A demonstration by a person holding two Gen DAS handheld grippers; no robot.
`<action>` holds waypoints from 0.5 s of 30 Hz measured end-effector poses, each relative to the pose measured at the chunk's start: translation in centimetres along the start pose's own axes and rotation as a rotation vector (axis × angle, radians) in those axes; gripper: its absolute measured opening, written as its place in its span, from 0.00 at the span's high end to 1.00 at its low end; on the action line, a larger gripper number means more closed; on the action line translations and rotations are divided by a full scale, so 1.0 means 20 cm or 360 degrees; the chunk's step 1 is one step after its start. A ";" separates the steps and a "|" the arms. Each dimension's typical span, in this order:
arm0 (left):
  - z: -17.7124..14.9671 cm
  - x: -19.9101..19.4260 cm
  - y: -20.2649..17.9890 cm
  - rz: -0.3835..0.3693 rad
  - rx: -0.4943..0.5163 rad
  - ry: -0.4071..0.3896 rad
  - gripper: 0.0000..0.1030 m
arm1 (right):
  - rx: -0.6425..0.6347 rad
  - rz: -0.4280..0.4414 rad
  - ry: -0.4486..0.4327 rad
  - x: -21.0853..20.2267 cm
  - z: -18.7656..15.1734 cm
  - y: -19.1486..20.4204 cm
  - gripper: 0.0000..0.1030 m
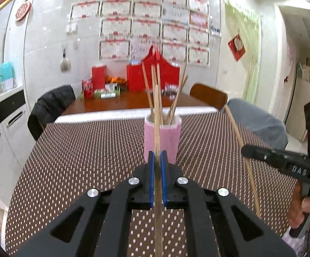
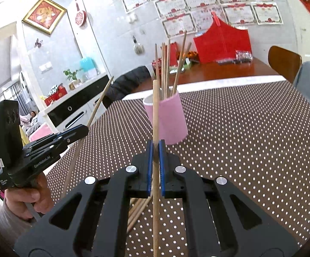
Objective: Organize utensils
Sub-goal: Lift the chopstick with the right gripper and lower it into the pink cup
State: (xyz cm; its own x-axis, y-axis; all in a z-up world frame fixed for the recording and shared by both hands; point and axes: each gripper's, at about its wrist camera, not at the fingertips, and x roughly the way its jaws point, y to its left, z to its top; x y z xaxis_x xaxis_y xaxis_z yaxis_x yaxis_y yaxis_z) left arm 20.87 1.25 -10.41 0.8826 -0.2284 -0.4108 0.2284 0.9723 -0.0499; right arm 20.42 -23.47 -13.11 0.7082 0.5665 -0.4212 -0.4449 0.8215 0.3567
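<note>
Left gripper: clamped tight on one chopstick, blue pads pinching its shaft, stick running straight up between the jaws, tip overlapping the holder ahead.
Right gripper: squeezed shut on a second chopstick, held near upright, upper end reaching past the holder's rim in the picture.
Holder: pink cup standing upright on the desk, dead ahead of the left gripper, ahead and a touch right of the right gripper.
Already in: a bundle of sticks fanned out inside the cup, tips splayed above the rim. Exact count hard to read.
Still loose: several chopsticks lying flat on the desk just below and behind the right gripper, partly hidden by its frame.
In the air: two sticks, one per gripper, both clear of the desk, neither yet over the cup mouth as far as can be judged.
Other side view: right gripper and its bowed-looking stick off to the right of the left gripper; left gripper off to the left of the right one, a hand on its handle.
Progress: probably past halfway. Cup well stocked, two sticks in transit, a small pile left to fetch.
Next need: tips lined up over the cup mouth, then a drop among the crowded sticks.
</note>
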 end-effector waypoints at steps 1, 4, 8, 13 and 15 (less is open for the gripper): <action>0.01 -0.01 0.00 -0.0013 -0.0003 -0.0038 0.95 | -0.0001 0.0007 -0.0022 0.00 0.02 0.01 0.94; 0.10 -0.02 -0.01 -0.0057 -0.0006 -0.0187 0.95 | -0.0017 0.0018 -0.0103 -0.01 0.10 0.02 0.94; 0.27 0.01 -0.03 -0.0157 -0.0016 -0.0350 0.95 | -0.0042 0.0029 -0.0243 -0.03 0.29 0.06 0.94; 0.49 0.13 0.00 -0.0221 -0.0039 -0.0495 0.95 | -0.0064 0.0011 -0.0361 0.05 0.54 0.08 0.94; 0.55 0.20 0.01 -0.0232 -0.0053 -0.0526 0.95 | -0.0060 0.0004 -0.0413 0.09 0.62 0.08 0.94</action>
State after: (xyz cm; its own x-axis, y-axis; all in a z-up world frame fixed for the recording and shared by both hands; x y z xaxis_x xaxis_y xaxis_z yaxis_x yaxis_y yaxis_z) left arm 29.06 0.05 -2.00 0.9282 -0.3633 -0.0808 0.3530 0.9282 -0.1179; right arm 27.85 -21.99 -3.03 0.8220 0.5367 -0.1906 -0.4634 0.8248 0.3239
